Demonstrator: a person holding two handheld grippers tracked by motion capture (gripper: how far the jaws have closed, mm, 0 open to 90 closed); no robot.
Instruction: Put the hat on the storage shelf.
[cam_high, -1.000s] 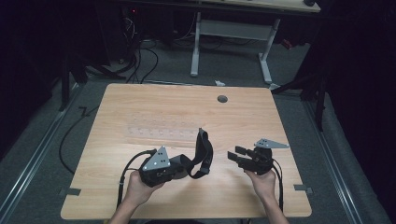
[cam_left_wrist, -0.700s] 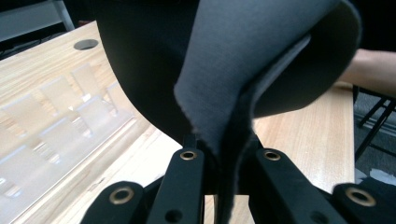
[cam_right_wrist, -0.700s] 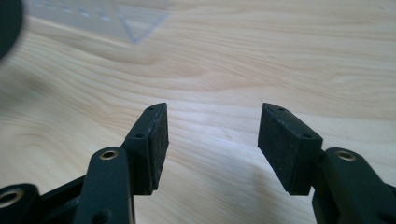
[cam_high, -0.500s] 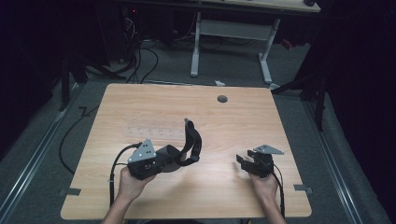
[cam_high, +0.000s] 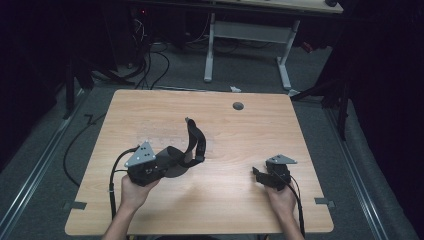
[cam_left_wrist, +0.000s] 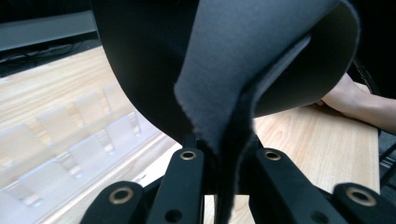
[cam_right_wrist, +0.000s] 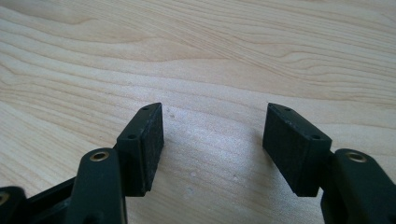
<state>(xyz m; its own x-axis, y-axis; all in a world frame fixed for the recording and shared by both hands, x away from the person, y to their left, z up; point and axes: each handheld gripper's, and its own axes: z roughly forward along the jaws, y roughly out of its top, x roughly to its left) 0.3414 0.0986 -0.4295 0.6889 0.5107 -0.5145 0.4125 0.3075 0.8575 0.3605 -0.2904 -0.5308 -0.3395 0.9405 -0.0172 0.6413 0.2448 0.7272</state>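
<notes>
Left gripper (cam_high: 172, 159) at lower left of centre in high view, jaws clamped tight on one end of a dark flexible strap (cam_high: 195, 142). Strap rising from the jaws, curling up and over toward frame centre, free end (cam_high: 189, 121) pointing to upper frame; long axis roughly bottom-to-top of picture, bent into an arc. In left gripper view, grey strap edge (cam_left_wrist: 233, 140) pinched between the two black jaws, folded sheet bulging above them toward top of frame.

Right gripper (cam_high: 257, 176) at lower right, low over the wood, jaws spread wide and just been opening, nothing between them — bare grain between the pads (cam_right_wrist: 144, 144) in right gripper view. Strap lying to the left of the right jaws in high view, well apart, with open tabletop between. Left hand far nearer: already holding. Likely next: carry or lay the strap down, or bring the right jaws across to the free end; that end stands up off the table, so approach from the side, not from above.

Surface: light wooden table (cam_high: 280, 125), round cable hole (cam_high: 238, 106) upper centre, faint clear ridged tray (cam_left_wrist: 70, 135) on it beyond the left jaws. Room dark, grey floor, white desk legs (cam_high: 209, 55) and cables at top of frame.
</notes>
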